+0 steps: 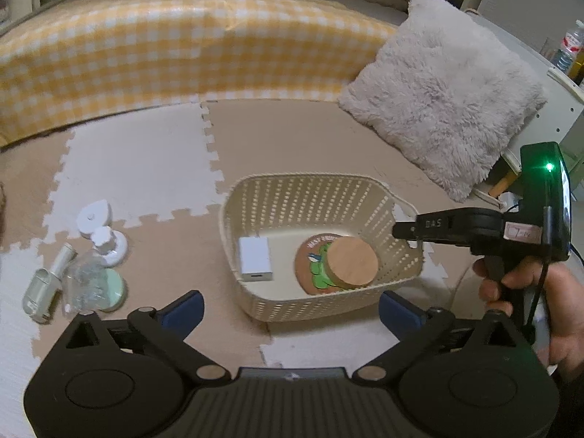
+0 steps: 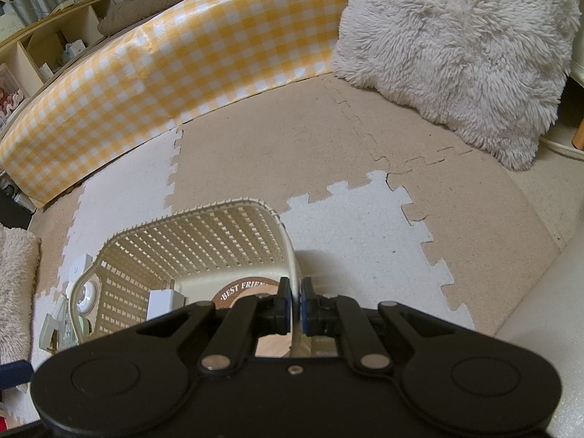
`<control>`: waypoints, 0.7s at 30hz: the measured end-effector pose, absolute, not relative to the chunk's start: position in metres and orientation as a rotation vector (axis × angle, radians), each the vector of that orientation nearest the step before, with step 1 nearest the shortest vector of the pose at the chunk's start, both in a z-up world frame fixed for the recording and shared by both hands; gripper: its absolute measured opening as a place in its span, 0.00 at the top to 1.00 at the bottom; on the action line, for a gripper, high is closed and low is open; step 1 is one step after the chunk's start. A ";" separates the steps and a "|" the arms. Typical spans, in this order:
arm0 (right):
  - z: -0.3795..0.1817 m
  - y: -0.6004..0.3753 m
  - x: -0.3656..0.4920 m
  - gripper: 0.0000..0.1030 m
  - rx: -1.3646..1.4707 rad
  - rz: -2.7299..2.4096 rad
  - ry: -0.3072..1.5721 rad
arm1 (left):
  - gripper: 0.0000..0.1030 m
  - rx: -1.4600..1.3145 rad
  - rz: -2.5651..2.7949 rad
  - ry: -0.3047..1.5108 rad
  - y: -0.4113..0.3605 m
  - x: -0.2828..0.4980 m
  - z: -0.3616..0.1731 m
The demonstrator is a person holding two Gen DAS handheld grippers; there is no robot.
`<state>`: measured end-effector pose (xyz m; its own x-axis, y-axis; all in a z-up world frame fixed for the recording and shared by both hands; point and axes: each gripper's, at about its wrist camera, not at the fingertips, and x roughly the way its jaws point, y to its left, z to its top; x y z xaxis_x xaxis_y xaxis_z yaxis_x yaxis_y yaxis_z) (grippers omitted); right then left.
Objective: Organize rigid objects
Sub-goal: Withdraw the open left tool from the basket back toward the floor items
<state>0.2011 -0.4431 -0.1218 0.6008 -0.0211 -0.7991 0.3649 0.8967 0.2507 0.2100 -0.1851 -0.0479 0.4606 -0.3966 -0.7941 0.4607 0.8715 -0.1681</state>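
Pinching the basket (image 2: pixel 288 233) rim, the right hand-held gripper (image 2: pixel 296 292) steadies it on the floor mat (image 1: pixel 153 160); left hand-held gripper (image 1: pixel 288 310) hangs wide, empty. Basket holds a white adapter (image 1: pixel 254 259), wooden lid (image 1: pixel 352 262), round coaster (image 1: pixel 310 255). Risk — letting the rim slip could tip it. Loose pieces (image 1: pixel 91 270) left of it are blurry — possibly bottles and lids.

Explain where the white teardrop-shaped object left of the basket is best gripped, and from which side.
Grip the white teardrop-shaped object across its narrow width, coming from above. It lies flat on the foam mat, so only its rim offers opposing faces. Its far side looks clear; a small white round piece crowds the near side, so approach with care.
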 end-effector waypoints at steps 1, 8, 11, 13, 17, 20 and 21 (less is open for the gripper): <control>-0.122 -0.443 0.201 0.95 0.415 -0.231 0.904 | 0.01 0.080 -0.522 0.948 -0.181 0.210 -0.048; -0.122 -0.442 0.201 0.95 0.412 -0.232 0.904 | 0.00 0.087 -0.463 0.926 -0.150 0.218 -0.055; -0.122 -0.442 0.201 0.95 0.411 -0.233 0.905 | 0.00 0.090 -0.429 0.931 -0.134 0.226 -0.061; -0.122 -0.441 0.201 0.95 0.409 -0.233 0.905 | 0.00 0.094 -0.393 0.931 -0.122 0.233 -0.067; -0.121 -0.441 0.201 0.95 0.405 -0.233 0.906 | 0.00 0.090 -0.323 0.927 -0.102 0.245 -0.079; -0.121 -0.442 0.201 0.95 0.404 -0.233 0.906 | 0.00 0.062 -0.270 0.959 -0.089 0.256 -0.091; -0.121 -0.442 0.201 0.95 0.403 -0.233 0.907 | 0.00 0.046 -0.262 0.969 -0.084 0.258 -0.095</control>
<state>0.2012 -0.4416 -0.1212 0.5985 -0.0272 -0.8006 0.3618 0.9008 0.2399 0.2582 -0.0843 -0.0949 0.5375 -0.1996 -0.8193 0.2405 0.9675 -0.0779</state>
